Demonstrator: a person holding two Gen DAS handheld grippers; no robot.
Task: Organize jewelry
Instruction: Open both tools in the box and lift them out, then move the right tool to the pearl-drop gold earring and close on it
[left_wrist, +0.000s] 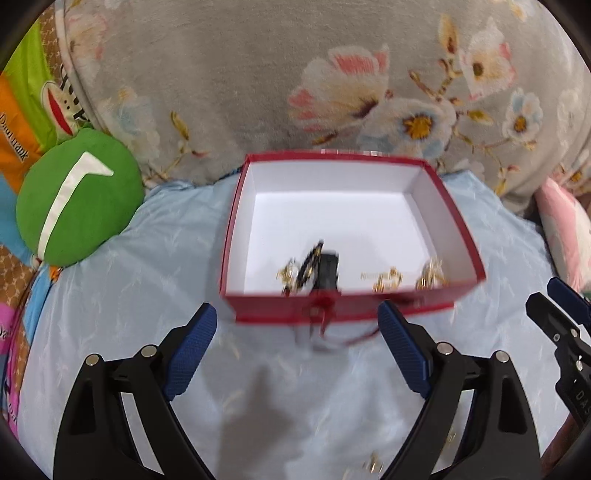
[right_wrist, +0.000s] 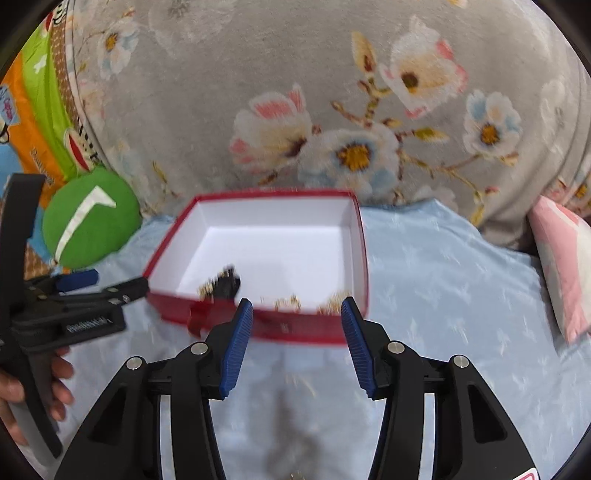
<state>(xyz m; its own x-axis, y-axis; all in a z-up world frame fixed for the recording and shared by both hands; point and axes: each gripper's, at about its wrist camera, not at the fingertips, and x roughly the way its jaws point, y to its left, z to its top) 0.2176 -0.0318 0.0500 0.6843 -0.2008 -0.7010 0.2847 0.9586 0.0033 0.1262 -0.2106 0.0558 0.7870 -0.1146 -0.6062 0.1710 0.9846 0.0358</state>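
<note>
My left gripper (left_wrist: 297, 319) and right gripper (right_wrist: 297, 314) both gape empty before the red box (left_wrist: 343, 308); blurred gold pieces (left_wrist: 388, 278), perhaps earrings, lie inside.

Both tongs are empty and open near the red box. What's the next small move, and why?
Probably lower the left tongs toward the gold piece lying on the blue sheet, outside the red box. The other jewelry is already inside.
</note>
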